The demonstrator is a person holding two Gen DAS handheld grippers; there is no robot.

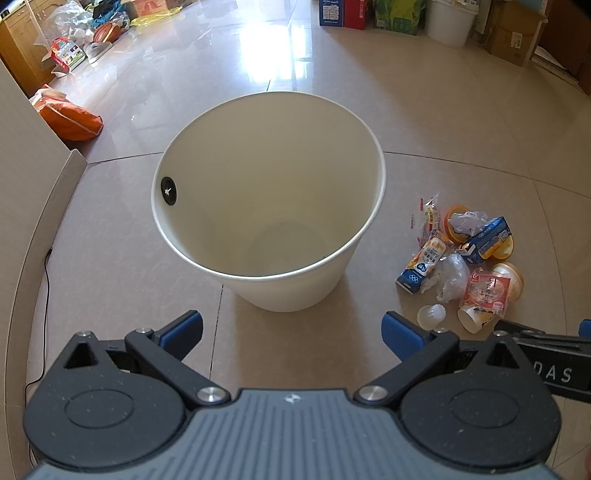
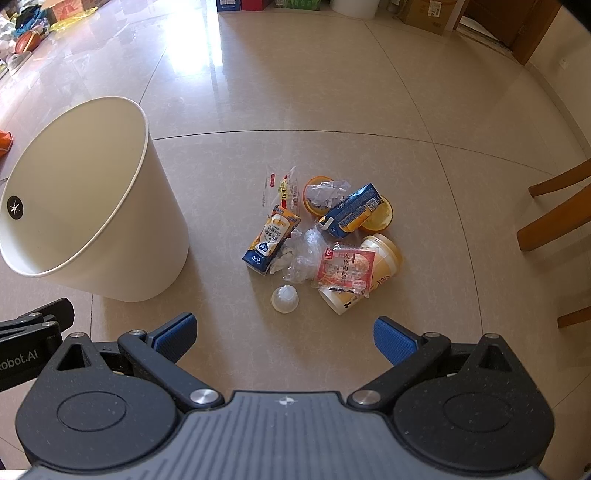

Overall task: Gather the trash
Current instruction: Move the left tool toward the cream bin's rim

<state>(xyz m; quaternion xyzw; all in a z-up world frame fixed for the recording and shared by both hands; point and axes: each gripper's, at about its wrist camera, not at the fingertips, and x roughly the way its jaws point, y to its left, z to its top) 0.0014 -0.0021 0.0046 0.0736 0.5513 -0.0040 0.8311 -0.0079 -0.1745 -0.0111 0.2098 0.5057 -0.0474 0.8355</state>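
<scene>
A white round bin (image 1: 269, 280) stands on the tiled floor, with nothing inside; it also shows at the left of the right wrist view (image 2: 122, 236). To its right lies a heap of trash (image 2: 325, 236) (image 1: 465, 258): milk cartons (image 2: 271, 240), a blue carton (image 2: 352, 210), yellow cups (image 2: 384, 254), a red packet (image 2: 345, 269), clear wrappers and a small white cap (image 2: 284, 300). My left gripper (image 1: 291, 330) hangs open just in front of the bin. My right gripper (image 2: 284, 334) hangs open just short of the white cap. Neither holds anything.
Wooden chair legs (image 2: 554, 218) stand at the right. An orange bag (image 1: 70, 116) and a beige wall edge lie at the left, with a black cable (image 1: 46, 295) on the floor. Boxes, a white bucket (image 1: 448, 20) and a basketball (image 1: 107, 32) line the far wall.
</scene>
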